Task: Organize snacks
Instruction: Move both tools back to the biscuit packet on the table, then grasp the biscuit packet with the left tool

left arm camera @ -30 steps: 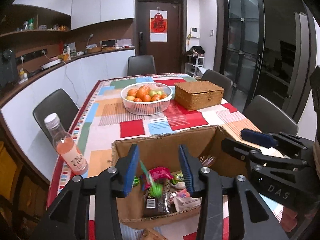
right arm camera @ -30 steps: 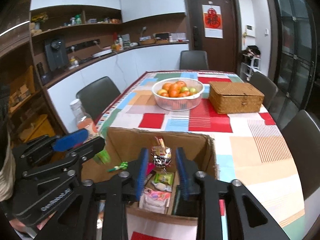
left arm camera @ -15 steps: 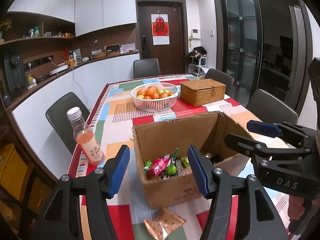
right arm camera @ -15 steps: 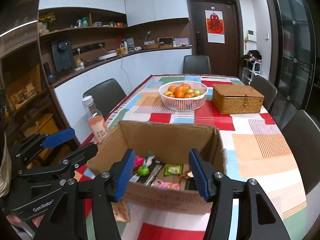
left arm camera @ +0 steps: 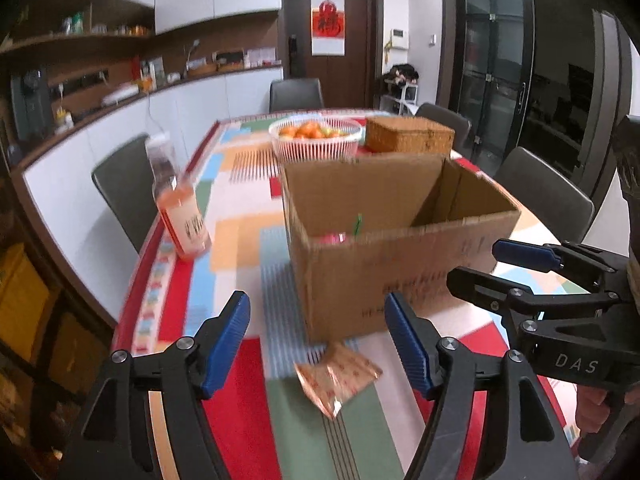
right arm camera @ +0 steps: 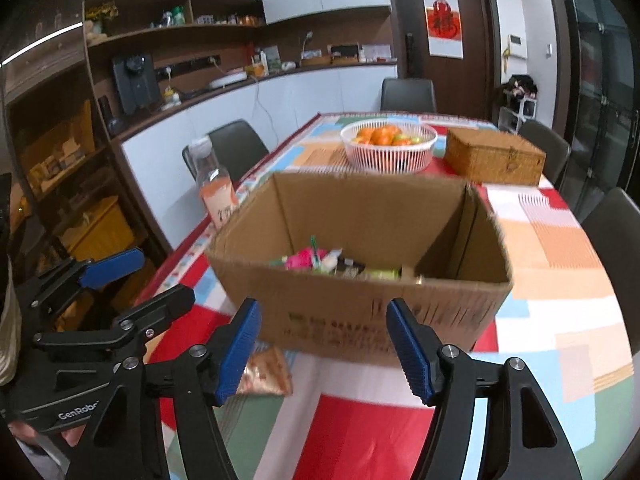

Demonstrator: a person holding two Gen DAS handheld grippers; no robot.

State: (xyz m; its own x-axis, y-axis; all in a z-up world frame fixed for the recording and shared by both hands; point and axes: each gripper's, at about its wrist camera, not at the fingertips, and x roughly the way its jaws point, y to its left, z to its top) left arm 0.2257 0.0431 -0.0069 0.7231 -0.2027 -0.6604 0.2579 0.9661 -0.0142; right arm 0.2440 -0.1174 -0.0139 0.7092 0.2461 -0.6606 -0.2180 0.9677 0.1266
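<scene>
An open cardboard box (left arm camera: 400, 264) (right arm camera: 360, 304) stands on the patterned tablecloth with several wrapped snacks (right arm camera: 320, 260) on its floor. In front of it lies an orange snack packet (left arm camera: 336, 376) (right arm camera: 266, 372) flat on the cloth. My left gripper (left arm camera: 320, 340) hovers just above and before that packet, its jaws opening, nothing between them. My right gripper (right arm camera: 324, 344) hangs in front of the box's near wall, its jaws opening too, with nothing held. Each gripper shows in the other's view: the right gripper (left arm camera: 480, 264) and the left gripper (right arm camera: 160, 276).
A bottle of pink drink (left arm camera: 178, 204) (right arm camera: 216, 190) stands left of the box near the table edge. Behind the box are a white basket of oranges (left arm camera: 316, 140) (right arm camera: 388, 146) and a wicker box (left arm camera: 408, 140) (right arm camera: 494, 158). Dark chairs ring the table.
Both grippers have pulled back out of the box and dropped lower, and their jaws have spread wider. The candies they held over the box a second ago are gone from them.
</scene>
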